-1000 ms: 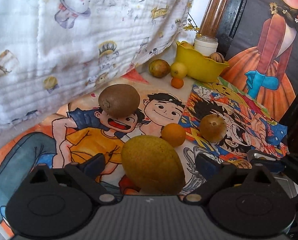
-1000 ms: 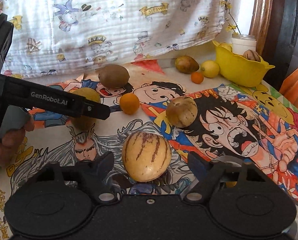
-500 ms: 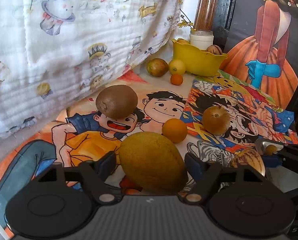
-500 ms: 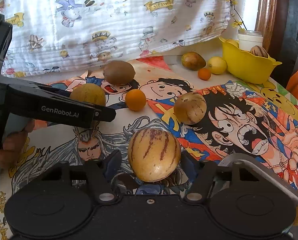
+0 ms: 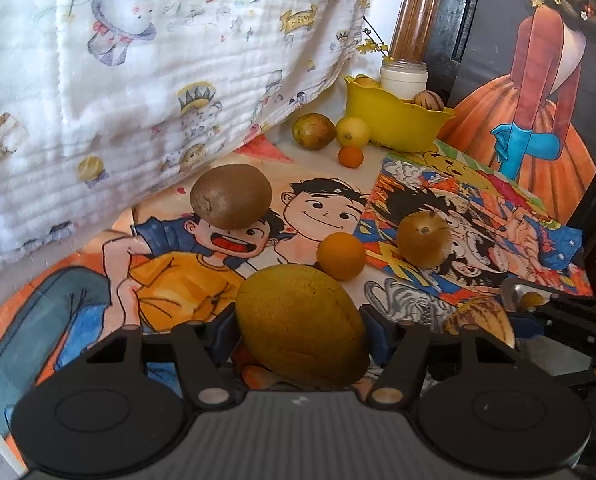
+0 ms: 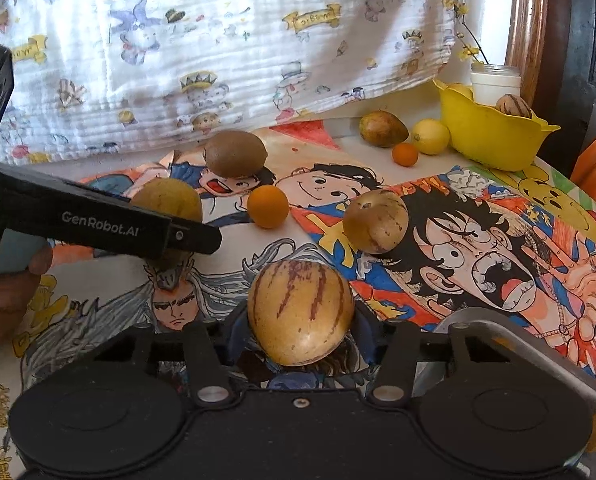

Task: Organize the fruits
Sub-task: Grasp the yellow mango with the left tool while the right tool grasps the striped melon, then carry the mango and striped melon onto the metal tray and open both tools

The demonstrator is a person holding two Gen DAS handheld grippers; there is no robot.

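At the back right, a yellow bowl point(image 5: 394, 120) is seen with a striped fruit point(image 5: 429, 100) and a yellow fruit inside; a white jar point(image 5: 403, 78) is set just behind it. A green-brown fruit point(image 5: 313, 131), lemon point(image 5: 353, 131) and small orange point(image 5: 351, 157) are grouped beside the bowl. Cartoon-printed mats point(image 6: 478, 248) are spread over the table, and a printed white cloth point(image 6: 218, 48) is hung behind. A yellow-green mango point(image 5: 302, 326) is clamped between the left gripper point(image 5: 300, 330) fingers. A striped melon point(image 6: 300, 312) is pinched in the right gripper point(image 6: 298, 326), pads pressed on both sides. A kiwi point(image 5: 231, 195), an orange point(image 5: 341, 256) and a second striped fruit point(image 5: 424, 239) are left loose ahead on the mats.
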